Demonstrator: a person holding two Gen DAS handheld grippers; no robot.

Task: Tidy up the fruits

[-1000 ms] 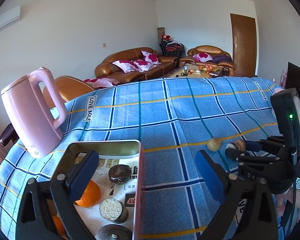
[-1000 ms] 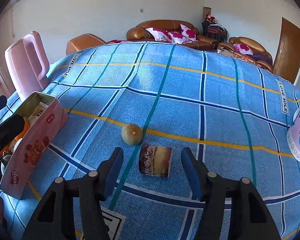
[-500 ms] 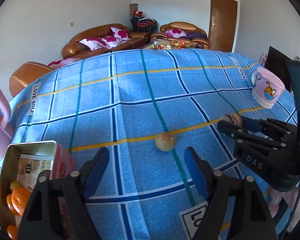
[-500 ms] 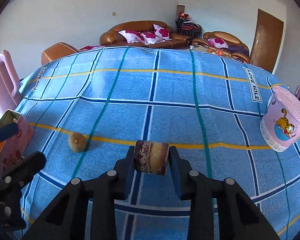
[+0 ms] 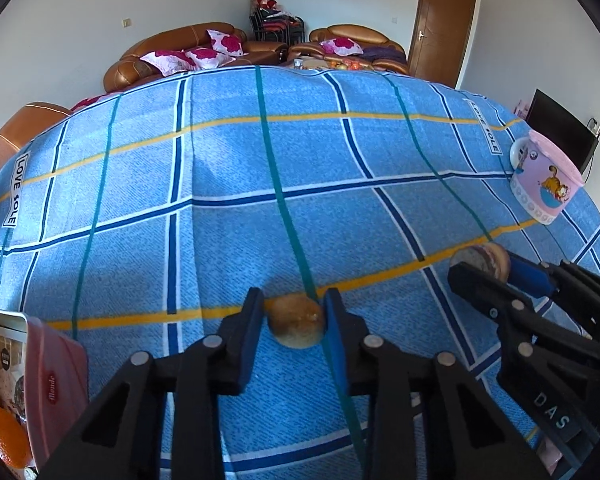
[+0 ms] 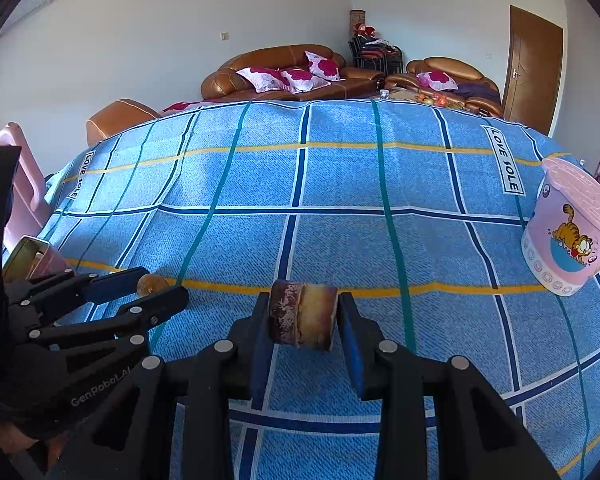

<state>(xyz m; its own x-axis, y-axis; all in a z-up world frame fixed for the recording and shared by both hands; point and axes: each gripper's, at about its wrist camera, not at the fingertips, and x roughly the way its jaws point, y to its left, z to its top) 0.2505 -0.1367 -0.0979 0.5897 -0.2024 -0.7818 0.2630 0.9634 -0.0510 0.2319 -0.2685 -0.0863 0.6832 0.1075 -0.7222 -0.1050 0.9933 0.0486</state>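
My left gripper (image 5: 295, 320) is shut on a small round tan fruit (image 5: 297, 325) low over the blue checked cloth. My right gripper (image 6: 303, 322) is shut on a brown, yellowish cylinder-shaped piece (image 6: 302, 319) and holds it a little above the cloth. In the left wrist view the right gripper (image 5: 488, 266) with that piece (image 5: 485, 257) is at the right. In the right wrist view the left gripper (image 6: 156, 290) with the fruit (image 6: 150, 283) is at the left. A pink tin box (image 5: 56, 384) with an orange fruit (image 5: 4, 436) inside stands at the lower left.
A pink cartoon cup (image 6: 568, 236) lies tilted at the cloth's right side, also seen in the left wrist view (image 5: 544, 180). A pink kettle (image 6: 20, 184) stands at the far left behind the tin (image 6: 32, 256). Brown sofas (image 6: 284, 72) lie beyond the table.
My left gripper swung from over the tin to the round fruit and shut on it. My right gripper shut on the cylinder piece and lifted it slightly.
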